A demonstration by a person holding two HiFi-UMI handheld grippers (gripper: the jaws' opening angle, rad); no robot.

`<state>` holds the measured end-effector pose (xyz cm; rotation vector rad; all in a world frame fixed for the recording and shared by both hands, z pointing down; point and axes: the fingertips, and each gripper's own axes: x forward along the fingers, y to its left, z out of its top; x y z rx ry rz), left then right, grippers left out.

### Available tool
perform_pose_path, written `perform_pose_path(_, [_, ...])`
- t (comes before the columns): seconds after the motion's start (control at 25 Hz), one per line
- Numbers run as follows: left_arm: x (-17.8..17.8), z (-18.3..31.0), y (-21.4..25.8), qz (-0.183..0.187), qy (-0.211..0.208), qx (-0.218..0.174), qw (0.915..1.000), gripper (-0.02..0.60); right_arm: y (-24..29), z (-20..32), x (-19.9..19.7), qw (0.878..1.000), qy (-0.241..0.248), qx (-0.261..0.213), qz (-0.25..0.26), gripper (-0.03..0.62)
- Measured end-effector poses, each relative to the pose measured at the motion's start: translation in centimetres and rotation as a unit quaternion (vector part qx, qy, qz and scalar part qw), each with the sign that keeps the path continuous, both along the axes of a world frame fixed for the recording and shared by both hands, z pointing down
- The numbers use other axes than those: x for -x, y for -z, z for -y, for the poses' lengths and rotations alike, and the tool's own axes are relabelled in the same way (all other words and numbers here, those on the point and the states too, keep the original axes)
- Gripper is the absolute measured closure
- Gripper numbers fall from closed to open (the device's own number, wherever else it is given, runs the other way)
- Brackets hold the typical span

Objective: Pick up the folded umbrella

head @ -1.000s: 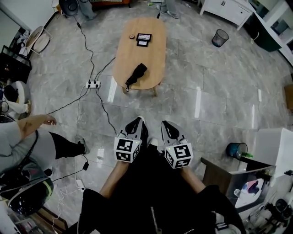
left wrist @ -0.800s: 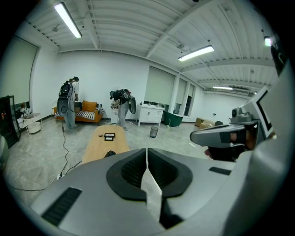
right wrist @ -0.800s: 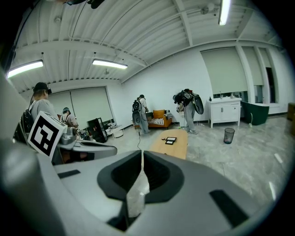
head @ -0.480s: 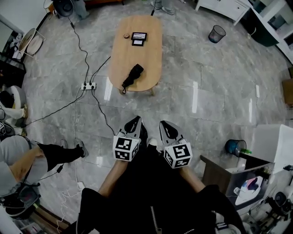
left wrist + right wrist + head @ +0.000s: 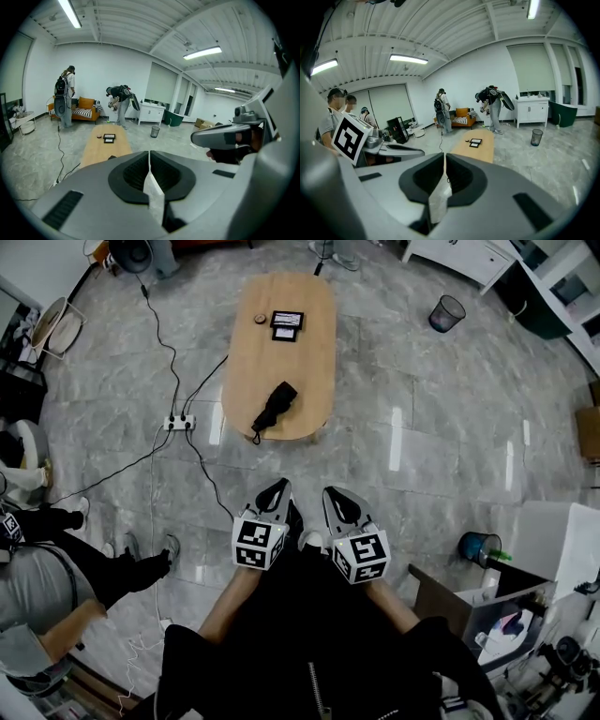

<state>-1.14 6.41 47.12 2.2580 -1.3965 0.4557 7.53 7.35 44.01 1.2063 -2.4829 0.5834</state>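
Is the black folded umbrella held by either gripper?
No, the black folded umbrella lies on the oval wooden table, well ahead of the left gripper and right gripper, both shut and empty.

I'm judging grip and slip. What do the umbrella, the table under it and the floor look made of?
Umbrella: black, no shine, probably fabric.
Table: light tan, smooth even top, likely wood or veneer.
Floor: grey veined tiles, glossy with bright light streaks; stone or ceramic, cannot tell which.
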Motion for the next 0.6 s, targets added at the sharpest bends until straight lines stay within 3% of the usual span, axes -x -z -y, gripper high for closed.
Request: perform_pose_path(0.6, [4.5, 7.1, -0.2, -0.005, -0.012, 0.003, 0.9999, 0.558, 0.3, 7.2, 4.2, 1.000, -0.018, 0.002, -0.006, 0.569])
